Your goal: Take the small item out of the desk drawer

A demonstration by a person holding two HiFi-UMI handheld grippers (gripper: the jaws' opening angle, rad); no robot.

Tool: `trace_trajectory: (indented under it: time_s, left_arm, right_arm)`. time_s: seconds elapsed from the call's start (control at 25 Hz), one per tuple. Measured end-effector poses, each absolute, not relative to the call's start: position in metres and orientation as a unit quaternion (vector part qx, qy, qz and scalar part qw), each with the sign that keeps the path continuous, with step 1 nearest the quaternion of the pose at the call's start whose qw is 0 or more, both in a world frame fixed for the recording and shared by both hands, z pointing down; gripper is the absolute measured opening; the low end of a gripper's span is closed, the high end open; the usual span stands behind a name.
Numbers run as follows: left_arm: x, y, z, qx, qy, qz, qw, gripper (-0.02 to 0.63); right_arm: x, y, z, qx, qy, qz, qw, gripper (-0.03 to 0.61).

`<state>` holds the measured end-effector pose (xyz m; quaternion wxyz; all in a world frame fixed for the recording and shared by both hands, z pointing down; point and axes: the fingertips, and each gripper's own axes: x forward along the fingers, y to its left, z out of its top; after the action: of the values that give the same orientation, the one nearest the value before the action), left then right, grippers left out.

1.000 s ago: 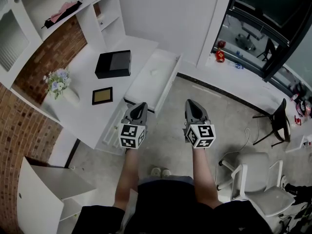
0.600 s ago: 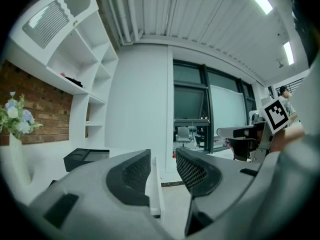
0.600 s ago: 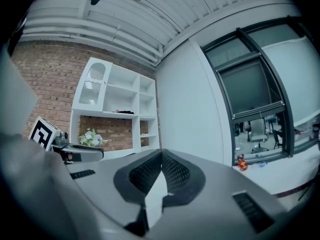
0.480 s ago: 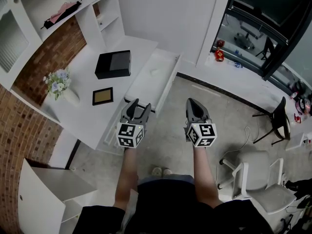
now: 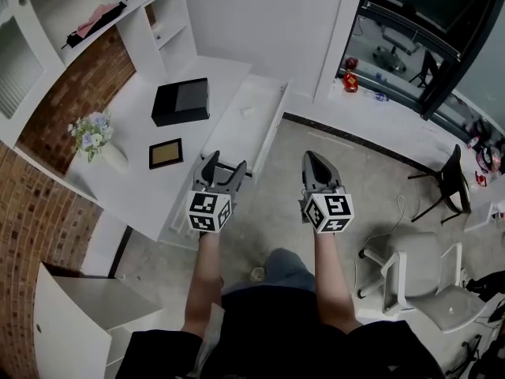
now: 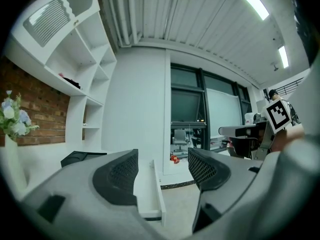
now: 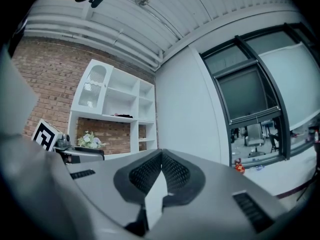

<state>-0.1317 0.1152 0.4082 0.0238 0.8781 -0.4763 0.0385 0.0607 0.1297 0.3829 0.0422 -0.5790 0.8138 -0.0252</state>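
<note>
Head view, small item (image 5: 246,110) in open drawer (image 5: 239,138), faint pale speck, unidentifiable

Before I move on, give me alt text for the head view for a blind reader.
A person, seen from above, holds two grippers before an open desk drawer with a small pale item inside; the left gripper, empty, has just been opening its fingers, the right gripper is shut. On the desk: a black box, a framed picture, a flower vase.

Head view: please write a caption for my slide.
Left tongs, just opened and empty, and shut right tongs hover near the open desk drawer holding a small item.
</note>
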Motion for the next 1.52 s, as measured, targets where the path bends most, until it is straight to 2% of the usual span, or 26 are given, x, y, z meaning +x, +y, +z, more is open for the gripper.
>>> trace_trajectory:
  time_s: [0.36,0.72,1.52]
  left_arm:
    - [-0.127,0.095,0.414,0.878,-0.476,0.039,0.029,0.289]
    - [-0.111,0.037,0.426,0.877,-0.477,0.045,0.034,0.293]
    - [-0.075,-0.209,0.501,0.807,-0.574,0.091,0.105,0.311]
  right_arm:
    - [0.08,0.116,0.384,-0.596,0.801,-0.026,0.043,-0.002]
    - [0.097,0.055,0.393,-0.595,0.802,-0.029,0.042,-0.002]
    - [0.106,-0.262,0.437,-0.473,0.878,-0.073,-0.008,-0.002]
